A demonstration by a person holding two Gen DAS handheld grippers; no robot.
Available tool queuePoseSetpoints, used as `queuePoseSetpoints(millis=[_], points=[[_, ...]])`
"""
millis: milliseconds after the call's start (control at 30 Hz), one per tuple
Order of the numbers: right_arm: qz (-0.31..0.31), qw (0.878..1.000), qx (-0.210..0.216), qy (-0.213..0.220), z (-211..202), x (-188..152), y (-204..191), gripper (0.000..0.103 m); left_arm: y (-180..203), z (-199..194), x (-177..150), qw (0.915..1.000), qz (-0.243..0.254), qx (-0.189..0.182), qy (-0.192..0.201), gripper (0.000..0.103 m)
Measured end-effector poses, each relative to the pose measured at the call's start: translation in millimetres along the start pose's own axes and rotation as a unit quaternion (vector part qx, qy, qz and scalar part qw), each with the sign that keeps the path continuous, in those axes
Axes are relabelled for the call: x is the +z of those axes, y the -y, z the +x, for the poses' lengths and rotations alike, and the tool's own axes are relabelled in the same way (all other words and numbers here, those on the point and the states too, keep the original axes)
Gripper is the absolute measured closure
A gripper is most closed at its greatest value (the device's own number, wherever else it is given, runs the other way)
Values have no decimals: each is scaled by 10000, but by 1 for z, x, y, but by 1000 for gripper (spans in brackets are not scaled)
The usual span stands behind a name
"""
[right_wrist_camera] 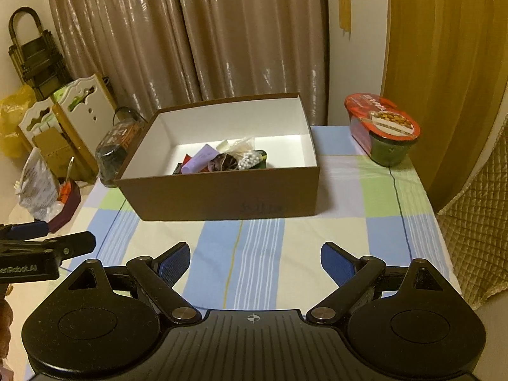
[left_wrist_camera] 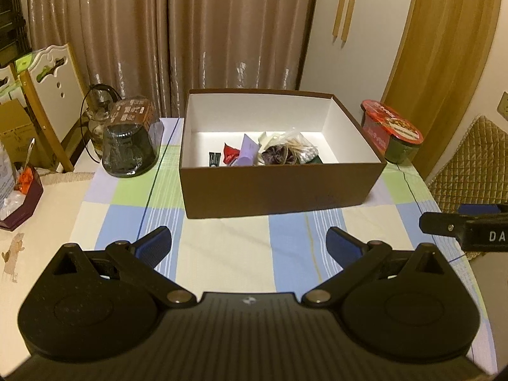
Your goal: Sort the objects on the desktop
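A brown cardboard box [left_wrist_camera: 279, 187] with a white inside stands on the checked tablecloth [left_wrist_camera: 222, 254]. Several small items lie in it: a lilac tube [left_wrist_camera: 247, 150], a red packet [left_wrist_camera: 230, 152], a dark pouch [left_wrist_camera: 274, 155] and a bag of white beads [left_wrist_camera: 304, 152]. My left gripper [left_wrist_camera: 249, 244] hangs open over the cloth in front of the box, nothing between its blue pads. In the right wrist view the box [right_wrist_camera: 222, 197] sits ahead and to the left, and my right gripper [right_wrist_camera: 255, 262] is open and empty too.
A dark glass jar [left_wrist_camera: 130, 146] lies left of the box. A red-lidded cup [left_wrist_camera: 392, 133] stands at the right; it also shows as the cup [right_wrist_camera: 382, 130]. Chairs and a cardboard carton crowd the left; a quilted chair back [left_wrist_camera: 470, 158] is right. Curtains hang behind.
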State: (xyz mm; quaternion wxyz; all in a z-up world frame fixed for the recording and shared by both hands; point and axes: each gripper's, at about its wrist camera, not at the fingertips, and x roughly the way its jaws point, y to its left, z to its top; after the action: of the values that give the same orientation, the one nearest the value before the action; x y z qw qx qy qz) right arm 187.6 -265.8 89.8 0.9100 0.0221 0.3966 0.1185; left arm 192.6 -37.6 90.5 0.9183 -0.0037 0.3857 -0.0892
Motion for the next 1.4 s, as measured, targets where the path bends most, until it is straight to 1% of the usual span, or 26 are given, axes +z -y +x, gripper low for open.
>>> queuePoseSetpoints(millis=[200,367,800,967,1200,1400], points=[[40,10000,-12,-68,-1,-8,-3,11,5,-5,-8,10000,22,68,-37,1],[-24,10000,-22,-63,-5,-9,-8,11,5,-7,-9,10000,-26,18,-49,1],[-32,9999,25,-111,-3,-3,-13,11,3,-8,-5,10000,18,93,-13,1],[-89,9997,75,-234,2,4,-16,11,1,-5,-1,9999,14,122,-79,1],[-312,9983,135,-469,15,22,-20,11,-3,6,11,9994,-19,205,-286,1],[-347,9975,181,-593,25,41,-21,11,-5,14,24,9992,-5,251,-299,1]])
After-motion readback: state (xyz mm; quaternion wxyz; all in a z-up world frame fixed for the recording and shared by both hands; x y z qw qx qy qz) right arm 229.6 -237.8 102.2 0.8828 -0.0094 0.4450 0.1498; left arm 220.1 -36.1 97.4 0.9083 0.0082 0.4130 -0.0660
